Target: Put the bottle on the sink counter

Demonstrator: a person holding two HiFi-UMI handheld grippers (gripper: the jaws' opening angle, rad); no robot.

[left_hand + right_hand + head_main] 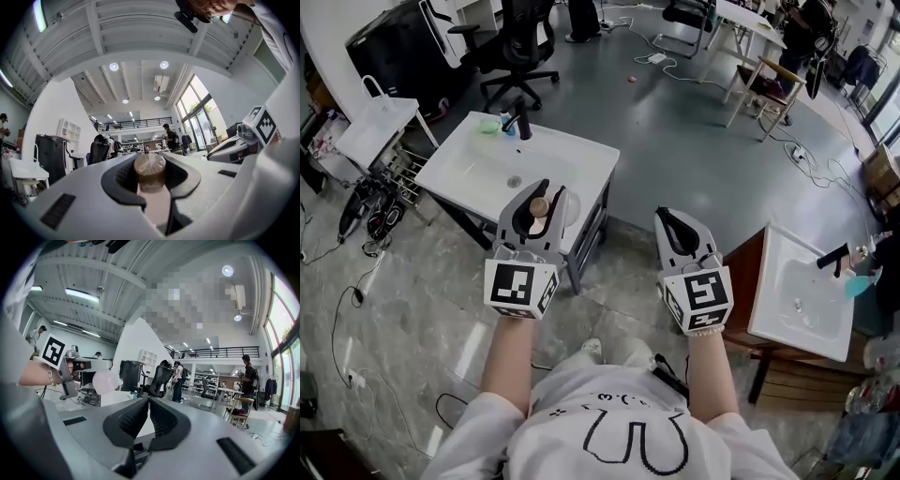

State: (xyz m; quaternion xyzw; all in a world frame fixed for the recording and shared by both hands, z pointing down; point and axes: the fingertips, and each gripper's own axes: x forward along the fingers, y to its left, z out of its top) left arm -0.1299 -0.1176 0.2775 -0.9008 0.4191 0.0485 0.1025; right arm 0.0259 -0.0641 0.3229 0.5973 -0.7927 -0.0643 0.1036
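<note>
Bottle [150,172], brown-capped, gripped by left hand-held gripper [549,193] near sink [581,155].

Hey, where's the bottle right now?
In the head view, the bottle sits clamped in the left gripper, left of centre, showing against the near edge of the white sink counter.

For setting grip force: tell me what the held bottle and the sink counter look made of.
Bottle: pale, matte body under a brown, slightly shiny cap, probably plastic. Sink counter: smooth white one-piece top with moulded basin, looks like glazed ceramic, possibly resin.
</note>
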